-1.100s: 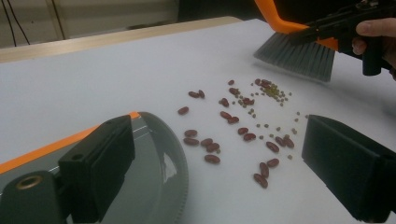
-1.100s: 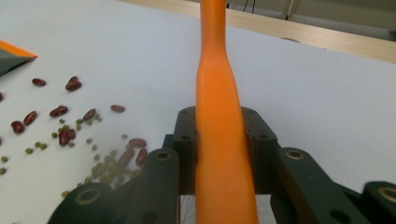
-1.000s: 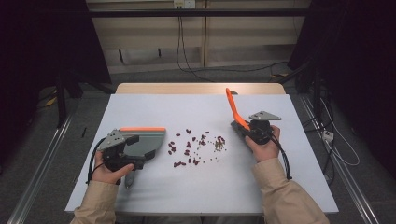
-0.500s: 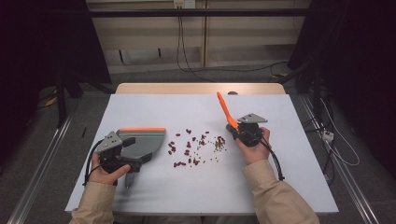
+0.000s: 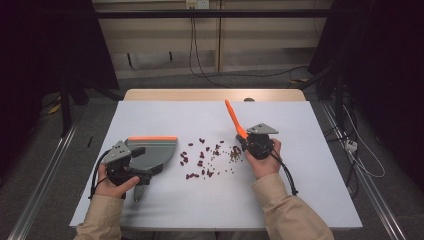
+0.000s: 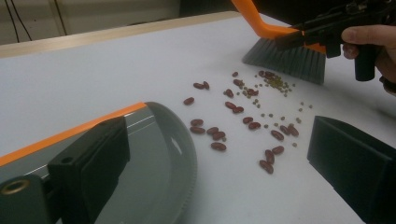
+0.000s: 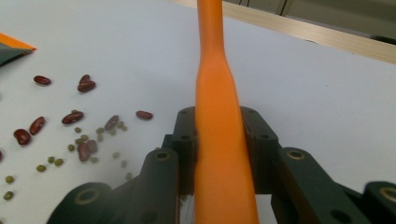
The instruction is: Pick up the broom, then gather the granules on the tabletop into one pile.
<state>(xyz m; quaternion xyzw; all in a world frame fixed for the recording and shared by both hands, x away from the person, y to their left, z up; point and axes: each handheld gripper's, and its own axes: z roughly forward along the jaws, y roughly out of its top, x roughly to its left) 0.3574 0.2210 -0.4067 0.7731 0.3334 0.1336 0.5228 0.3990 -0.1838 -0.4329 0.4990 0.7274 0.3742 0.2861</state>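
Observation:
Several dark red beans and small green peas [image 5: 206,159] lie scattered mid-table. Left of them a grey dustpan [image 5: 156,151] with an orange edge rests flat on the table. My left gripper [image 5: 145,161] is at the pan. In the left gripper view its jaws [image 6: 217,135] stand wide apart, one over the dustpan [image 6: 159,154], the other over bare table, with beans [image 6: 243,109] beyond. My right gripper [image 5: 252,144] is shut on the orange handle of a hand brush [image 5: 232,117]. The handle [image 7: 219,154] runs up between its jaws. The brush's grey bristles [image 6: 285,60] touch the table at the right edge of the beans.
The white table top [image 5: 300,195] has a wooden strip [image 5: 215,94] along its far edge. Cables [image 5: 195,55] trail over the floor behind, and metal rails [image 5: 45,190] run along both sides. A small orange corner of the pan [image 7: 14,44] shows left of the beans [image 7: 79,116].
My right gripper has carried the brush leftward and slightly down, up to the right edge of the beans. The left gripper and the dustpan have stayed put.

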